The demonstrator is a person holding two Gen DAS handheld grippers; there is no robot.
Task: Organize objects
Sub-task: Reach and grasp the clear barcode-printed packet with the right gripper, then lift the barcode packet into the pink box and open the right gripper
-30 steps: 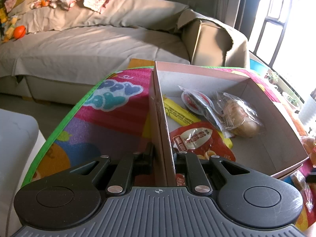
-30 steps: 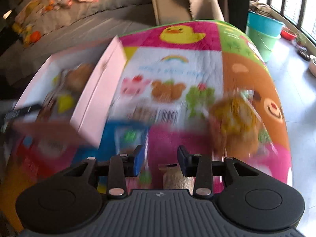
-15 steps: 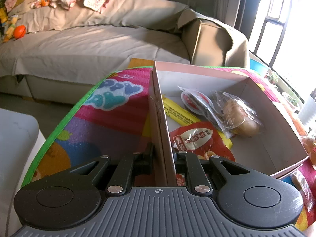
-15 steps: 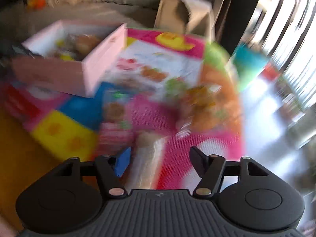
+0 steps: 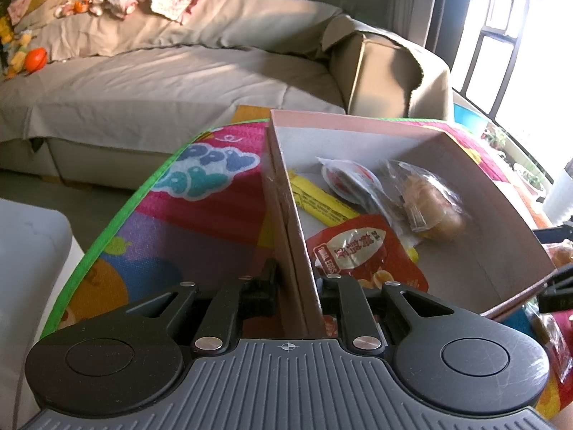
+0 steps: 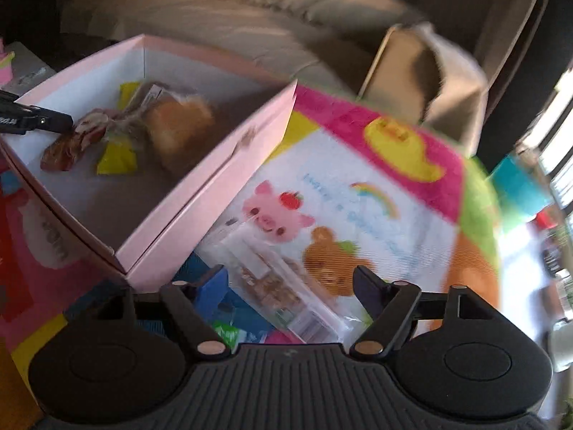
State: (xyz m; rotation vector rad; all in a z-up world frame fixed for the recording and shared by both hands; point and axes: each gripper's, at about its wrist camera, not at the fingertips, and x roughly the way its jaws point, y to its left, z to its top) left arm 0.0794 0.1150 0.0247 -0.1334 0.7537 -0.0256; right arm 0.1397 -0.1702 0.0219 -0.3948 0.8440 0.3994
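**Left tool clamps the box wall; right tool hangs wide open over a clear packet**

We start with the grey sofa (image 5: 172,82), sharp in the left wrist view and only a blur in the right. In front of it lies the bright play mat (image 5: 200,215), whose duck, pig and bear panels (image 6: 322,208) we see only from the right wrist.

On the mat sits the pink box (image 5: 358,122). Our left tool (image 5: 295,283) is closed on the box's near side wall, one finger outside and one inside. The right wrist view shows the same box (image 6: 215,175) from its far corner, with a black finger of the left tool at its far edge.

Inside the box, the left view gives us a wrapped bun (image 5: 429,204), a red snack pouch (image 5: 361,251), a round red-and-white packet (image 5: 347,179) and a yellow stick pack (image 5: 322,200); the right view blurs these together.

Only the right view shows the clear packet (image 6: 272,279) lying on the mat just beside the box's corner. Our right tool (image 6: 290,286) hangs above it, fingers spread wide, holding nothing.
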